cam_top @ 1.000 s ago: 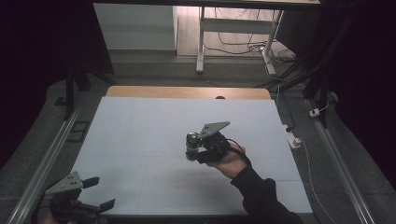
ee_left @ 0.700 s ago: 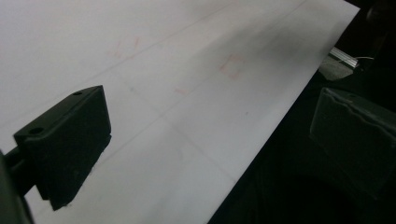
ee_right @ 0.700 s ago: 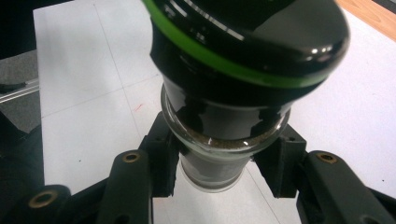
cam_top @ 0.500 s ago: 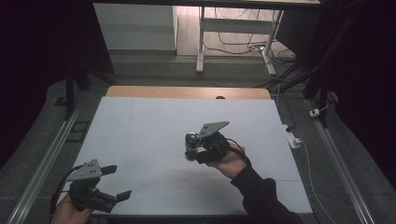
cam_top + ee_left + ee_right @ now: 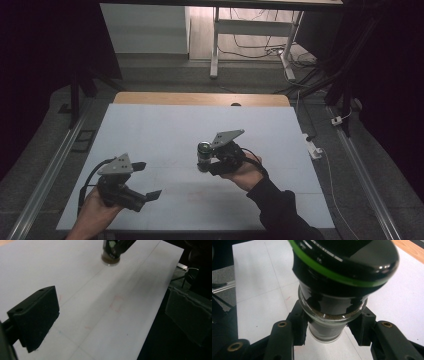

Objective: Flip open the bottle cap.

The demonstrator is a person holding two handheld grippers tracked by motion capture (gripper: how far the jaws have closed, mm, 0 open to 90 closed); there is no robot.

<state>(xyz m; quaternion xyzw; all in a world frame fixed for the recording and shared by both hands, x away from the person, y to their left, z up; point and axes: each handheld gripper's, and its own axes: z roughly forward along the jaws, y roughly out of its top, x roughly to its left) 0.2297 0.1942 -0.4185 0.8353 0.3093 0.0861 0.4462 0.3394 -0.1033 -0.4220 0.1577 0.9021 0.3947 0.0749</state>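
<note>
Jar [image 5: 329,315] | clear glass, black lid, green ring | upright | pinched by right gripper [image 5: 328,332]

Glass jar [image 5: 204,156] with black green-ringed cap, brown contents, upright mid-table, clamped in the right tool [image 5: 210,161]

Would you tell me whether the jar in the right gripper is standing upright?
Upright: the jar stands on the table, cap upward, clamped by the right gripper.
</note>
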